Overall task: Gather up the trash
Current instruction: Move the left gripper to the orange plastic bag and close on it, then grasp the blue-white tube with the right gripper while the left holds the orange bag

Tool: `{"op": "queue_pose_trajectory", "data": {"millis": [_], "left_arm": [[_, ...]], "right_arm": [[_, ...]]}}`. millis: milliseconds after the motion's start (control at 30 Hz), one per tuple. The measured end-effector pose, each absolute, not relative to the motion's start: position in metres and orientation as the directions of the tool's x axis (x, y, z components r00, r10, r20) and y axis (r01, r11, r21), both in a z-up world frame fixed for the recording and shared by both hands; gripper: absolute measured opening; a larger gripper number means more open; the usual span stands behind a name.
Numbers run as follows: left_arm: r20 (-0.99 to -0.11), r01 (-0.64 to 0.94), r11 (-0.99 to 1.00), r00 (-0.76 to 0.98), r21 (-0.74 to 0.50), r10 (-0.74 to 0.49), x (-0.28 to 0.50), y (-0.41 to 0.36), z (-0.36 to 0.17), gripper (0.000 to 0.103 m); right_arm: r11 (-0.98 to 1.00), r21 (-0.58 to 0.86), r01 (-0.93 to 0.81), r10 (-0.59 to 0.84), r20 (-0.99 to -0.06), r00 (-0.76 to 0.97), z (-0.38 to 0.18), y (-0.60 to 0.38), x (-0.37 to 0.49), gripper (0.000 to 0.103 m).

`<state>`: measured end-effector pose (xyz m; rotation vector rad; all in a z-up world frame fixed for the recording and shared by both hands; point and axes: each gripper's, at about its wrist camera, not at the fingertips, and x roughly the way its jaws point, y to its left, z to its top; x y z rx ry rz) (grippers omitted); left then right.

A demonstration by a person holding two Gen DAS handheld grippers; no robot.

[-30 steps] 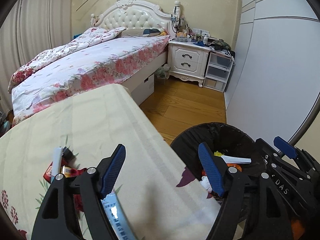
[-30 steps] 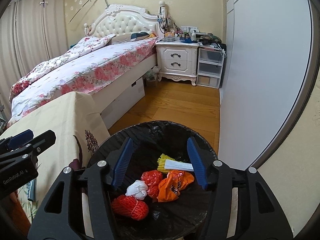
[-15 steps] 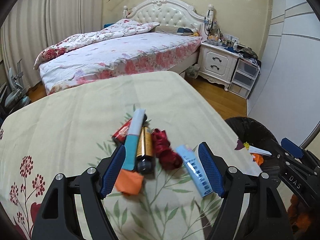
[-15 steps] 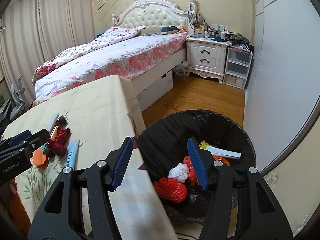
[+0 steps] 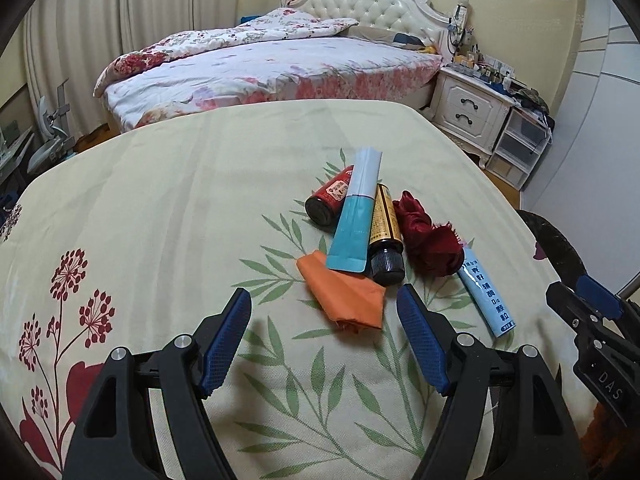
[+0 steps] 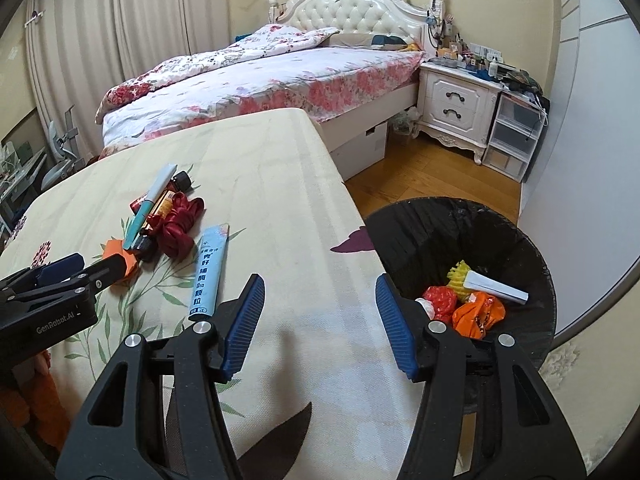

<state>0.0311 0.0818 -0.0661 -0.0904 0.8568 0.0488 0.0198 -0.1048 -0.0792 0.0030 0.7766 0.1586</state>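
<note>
Orange paper (image 5: 343, 298) is lying on the tabletop (image 5: 160, 208) just ahead of the left tool (image 5: 324, 334), spread apart and empty; next, closing on it. Right tool (image 6: 320, 322) is gaping beside the bin (image 6: 532, 248).

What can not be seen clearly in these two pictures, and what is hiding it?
- Orange paper: in the right wrist view the left gripper covers most of it.
- Red-labelled bottle: in the left wrist view the teal and white sachet lies across it, hiding part of the label.
- Trash bin: in the left wrist view only a piece of rim shows, behind the table edge and the right gripper.
- Bin bottom: in the right wrist view the near part is behind the right gripper's fingers.
</note>
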Motion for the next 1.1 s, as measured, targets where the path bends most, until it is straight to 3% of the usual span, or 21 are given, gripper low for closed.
{"op": "queue_pose_trajectory", "data": {"millis": [200,433,567,1100], "left_arm": [[-0.794,-0.073,0.995,0.608,-0.067,-0.008,0.045,0.084,-0.075,0.073],[-0.782,-0.035,0.999,0.623,-0.040,-0.010,0.035,0.081,-0.073,0.046],[-0.779,-0.019,0.999,0.627,-0.051,-0.028,0.028,0.083,-0.073,0.037],[-0.769,-0.060,0.995,0.639,-0.079,-0.022,-0.001,0.120,-0.068,0.035]], "right_arm": [[0.985,0.061,-0.161,0.156,-0.708,0.688,-0.081,-0.097,0.026,0.057],[0.981,0.054,-0.184,0.167,-0.713,0.681,-0.082,-0.087,0.028,0.057],[0.979,0.051,-0.197,0.173,-0.714,0.679,-0.082,-0.081,0.027,0.057],[0.965,0.035,-0.260,0.202,-0.732,0.650,-0.083,-0.050,0.033,0.057]]}}
